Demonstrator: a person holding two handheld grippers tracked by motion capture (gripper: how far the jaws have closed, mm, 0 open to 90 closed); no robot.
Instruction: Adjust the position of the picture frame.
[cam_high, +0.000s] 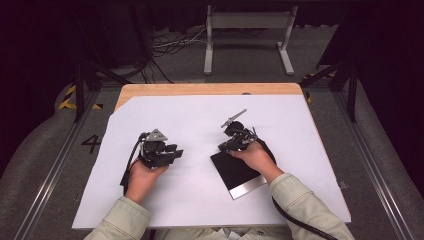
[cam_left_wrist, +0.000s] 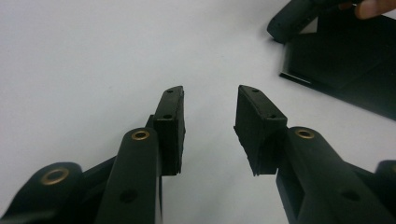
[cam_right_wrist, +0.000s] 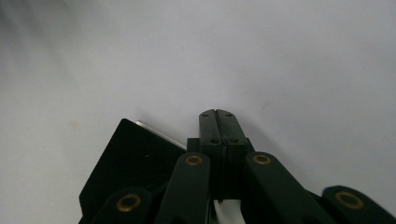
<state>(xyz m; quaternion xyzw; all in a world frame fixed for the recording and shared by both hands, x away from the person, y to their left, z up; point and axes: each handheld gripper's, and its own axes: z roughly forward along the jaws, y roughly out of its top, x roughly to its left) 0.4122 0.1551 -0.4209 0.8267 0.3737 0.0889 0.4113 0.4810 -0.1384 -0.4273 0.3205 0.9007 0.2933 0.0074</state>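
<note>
Sleeves up front; black flat panel (cam_high: 235, 170) with shiny near edge on white desk (cam_high: 200, 200), right gripper (cam_high: 222, 146) fingers closed at its far corner, left gripper (cam_high: 177, 152) fingers open, empty.

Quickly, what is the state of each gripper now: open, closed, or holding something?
Left gripper: open, holding nothing.
Right gripper: closed, nothing between its jaws, beside the flat black square plate.
</note>
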